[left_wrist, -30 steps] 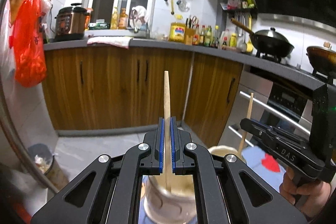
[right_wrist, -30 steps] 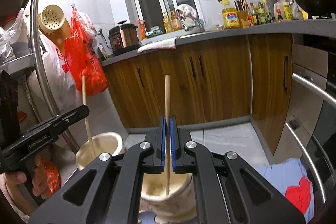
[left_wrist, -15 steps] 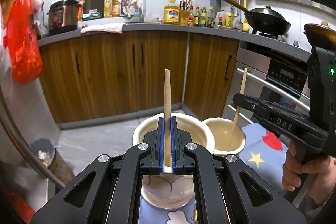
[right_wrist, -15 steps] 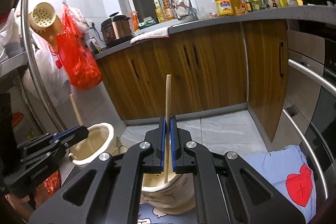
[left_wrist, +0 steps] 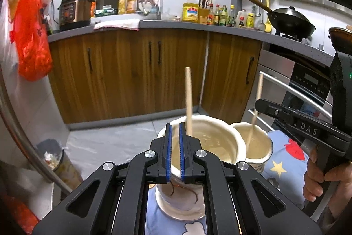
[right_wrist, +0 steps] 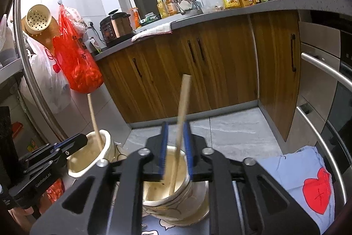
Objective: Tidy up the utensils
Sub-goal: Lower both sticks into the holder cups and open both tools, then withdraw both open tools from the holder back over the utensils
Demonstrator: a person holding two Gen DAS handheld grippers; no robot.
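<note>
Two cream ceramic pots stand side by side on a blue patterned cloth. In the left wrist view the near pot (left_wrist: 222, 140) holds a wooden chopstick (left_wrist: 188, 98) standing free, just right of my left gripper (left_wrist: 174, 153), which is open and empty at the pot's rim. The far pot (left_wrist: 261, 147) holds a second chopstick (left_wrist: 256, 107). In the right wrist view my right gripper (right_wrist: 176, 151) is open over its pot (right_wrist: 193, 197); the chopstick (right_wrist: 181, 116) leans loose between the fingers. The left pot (right_wrist: 88, 160) with its chopstick (right_wrist: 94, 120) shows there too.
The blue cloth (left_wrist: 283, 160) with star and heart prints covers the table. Wooden kitchen cabinets (left_wrist: 132, 72) and a tiled floor lie beyond. An oven (right_wrist: 325, 102) stands at the right. A red plastic bag (right_wrist: 77, 67) hangs at the left.
Both grippers have opened and let go of their chopsticks, which now rest in the pots. Both grippers have lowered and tilted down toward the pots.
</note>
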